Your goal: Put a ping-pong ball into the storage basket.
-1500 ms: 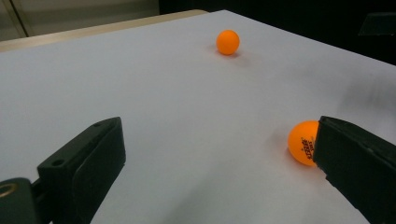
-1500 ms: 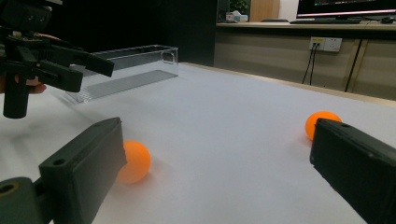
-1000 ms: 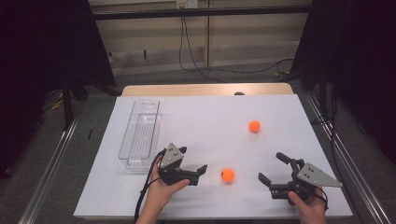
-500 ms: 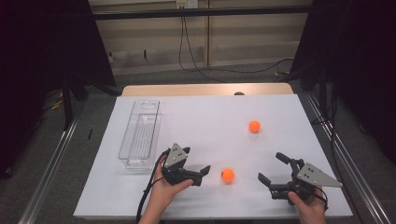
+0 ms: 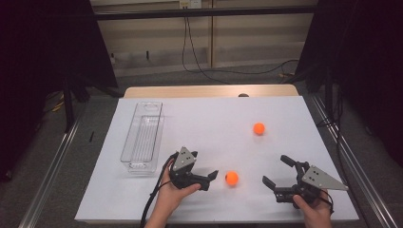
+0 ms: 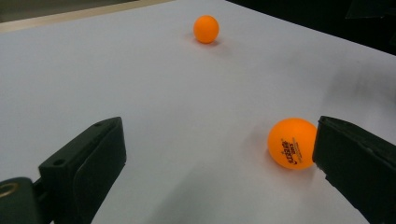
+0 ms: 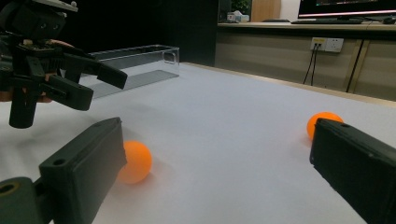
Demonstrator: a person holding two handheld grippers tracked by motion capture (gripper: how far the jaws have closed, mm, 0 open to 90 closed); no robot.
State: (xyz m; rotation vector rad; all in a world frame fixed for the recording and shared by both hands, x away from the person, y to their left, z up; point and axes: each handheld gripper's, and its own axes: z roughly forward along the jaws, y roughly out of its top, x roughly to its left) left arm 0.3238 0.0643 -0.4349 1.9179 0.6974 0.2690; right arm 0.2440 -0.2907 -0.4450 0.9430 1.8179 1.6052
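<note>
Bright, even overhead light on the white table (image 5: 204,123), soft shadows, dark surroundings, blurred near tongs.

Two orange balls, a near ball (image 5: 231,178) and a far ball (image 5: 258,128), one clear tray (image 5: 142,136), and two grippers, left gripper (image 5: 209,179) and right gripper (image 5: 276,172)
</note>
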